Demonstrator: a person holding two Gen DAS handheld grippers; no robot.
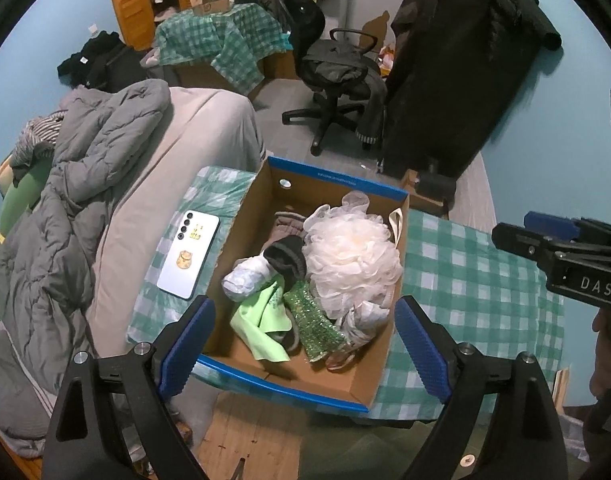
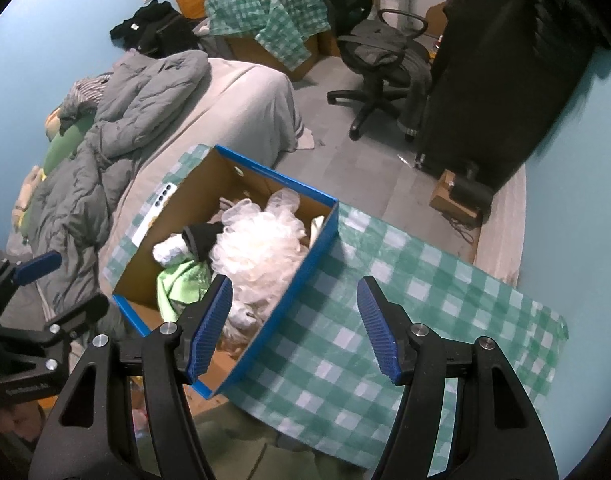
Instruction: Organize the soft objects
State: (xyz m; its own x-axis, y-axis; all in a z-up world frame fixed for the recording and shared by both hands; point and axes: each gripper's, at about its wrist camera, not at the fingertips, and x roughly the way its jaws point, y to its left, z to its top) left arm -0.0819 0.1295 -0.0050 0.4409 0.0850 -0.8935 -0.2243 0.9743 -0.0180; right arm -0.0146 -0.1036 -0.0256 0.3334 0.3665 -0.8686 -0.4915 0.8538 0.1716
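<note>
A blue-rimmed cardboard box [image 1: 337, 184] stands on a green checked cloth [image 1: 477, 292]. It holds a white bath pouf [image 1: 351, 256], a black sock [image 1: 285, 258], a light green cloth [image 1: 257, 324], a glittery green piece [image 1: 313, 320] and a rolled white item [image 1: 243, 280]. My left gripper [image 1: 305, 340] is open and empty above the box's near end. My right gripper [image 2: 293, 328] is open and empty over the box's right wall [image 2: 289, 292] and the cloth [image 2: 385, 300]. The pouf [image 2: 257, 248] and green cloth [image 2: 181, 280] also show in the right wrist view.
A white phone [image 1: 187, 254] lies on the cloth left of the box. A bed with a grey duvet [image 1: 65, 216] is to the left. An office chair [image 1: 333, 76] and a dark covered rack [image 1: 457, 80] stand behind. The right gripper's body [image 1: 565, 260] shows at the right edge.
</note>
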